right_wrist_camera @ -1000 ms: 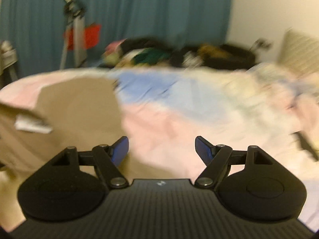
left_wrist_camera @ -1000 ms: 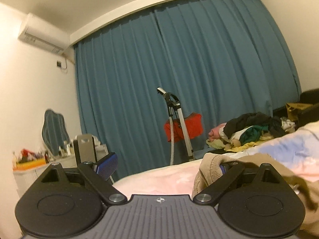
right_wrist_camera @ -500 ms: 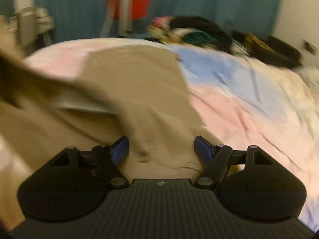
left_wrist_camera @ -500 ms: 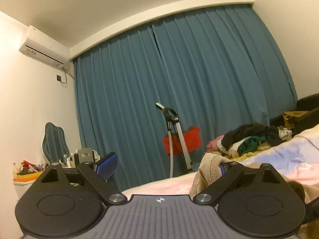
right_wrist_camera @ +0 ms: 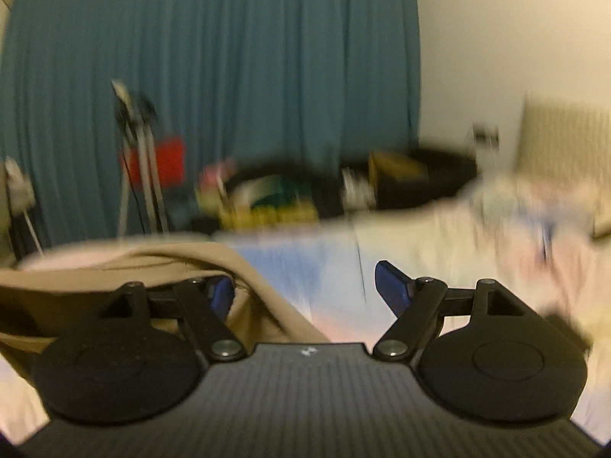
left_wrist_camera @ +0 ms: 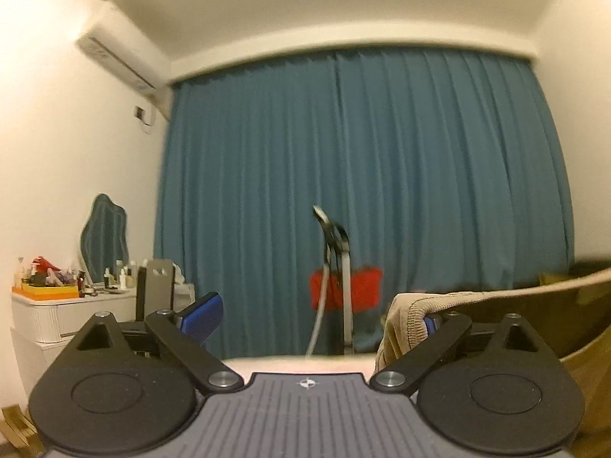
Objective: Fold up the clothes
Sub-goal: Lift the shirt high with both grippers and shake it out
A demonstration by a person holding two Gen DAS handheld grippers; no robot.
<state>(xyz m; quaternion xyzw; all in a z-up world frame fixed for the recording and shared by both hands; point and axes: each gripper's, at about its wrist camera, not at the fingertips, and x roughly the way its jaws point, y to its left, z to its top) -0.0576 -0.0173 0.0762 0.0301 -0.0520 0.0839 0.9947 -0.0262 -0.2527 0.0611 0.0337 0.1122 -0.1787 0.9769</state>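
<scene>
A tan knit garment (left_wrist_camera: 412,316) hangs over the right finger of my left gripper (left_wrist_camera: 317,320), its ribbed edge draped across the blue pad; the jaws stand wide apart. The cloth stretches off to the right. In the right wrist view the same tan garment (right_wrist_camera: 114,286) lies over the left finger of my right gripper (right_wrist_camera: 305,290), whose jaws also stand wide apart. Below it is the bed (right_wrist_camera: 324,267) with a pink, blue and cream cover. The view is blurred.
A blue curtain (left_wrist_camera: 362,191) fills the back wall. A steamer stand with a red bag (left_wrist_camera: 343,290) is in front of it. A white dresser (left_wrist_camera: 57,316) with bottles and a mirror is at left. A pile of clothes (right_wrist_camera: 267,198) lies beyond the bed.
Both grippers have risen and tilted upward. The tan garment has lifted off the bed with them, and now drapes over the right gripper's left finger.
</scene>
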